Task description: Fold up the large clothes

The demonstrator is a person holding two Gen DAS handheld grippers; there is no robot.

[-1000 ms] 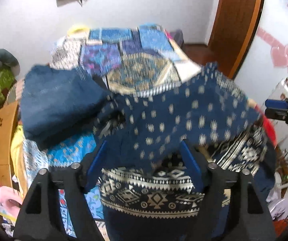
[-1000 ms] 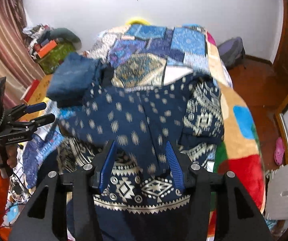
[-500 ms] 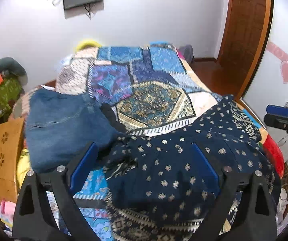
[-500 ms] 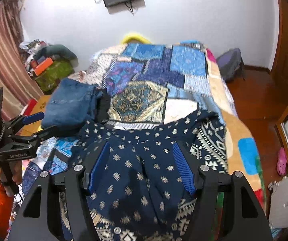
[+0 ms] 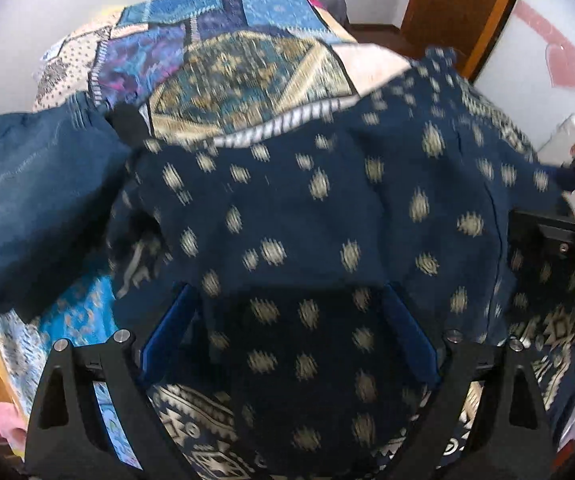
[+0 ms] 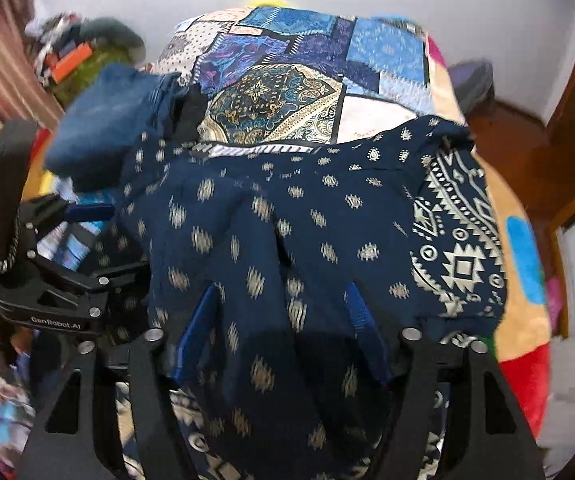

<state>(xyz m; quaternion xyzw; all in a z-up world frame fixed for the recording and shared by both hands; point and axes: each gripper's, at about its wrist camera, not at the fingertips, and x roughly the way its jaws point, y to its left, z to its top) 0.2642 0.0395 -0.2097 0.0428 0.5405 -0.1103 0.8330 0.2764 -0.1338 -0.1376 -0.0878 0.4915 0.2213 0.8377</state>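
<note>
A large navy garment with cream dots and a patterned border (image 5: 327, 208) lies bunched on the near half of the bed; it also shows in the right wrist view (image 6: 307, 232). My left gripper (image 5: 287, 308) is open, its blue fingers (image 5: 167, 328) wide apart over the cloth, which drapes between them. My right gripper (image 6: 283, 308) is open too, with a ridge of the garment between its fingers (image 6: 361, 316). The two grippers are close side by side: the right one shows at the left view's right edge (image 5: 567, 224), the left one at the right view's left (image 6: 47, 280).
The bed carries a patchwork quilt (image 6: 287, 92). Folded blue jeans (image 5: 35, 192) lie at the garment's left, also in the right wrist view (image 6: 107, 120). A wooden door (image 5: 459, 4) stands at the back right. Clutter (image 6: 75, 60) is piled left of the bed.
Both grippers have dropped back down and forward over the garment after lifting away from it half a second ago. The jaws stay wide apart. The cloth now bunches between the fingers.
</note>
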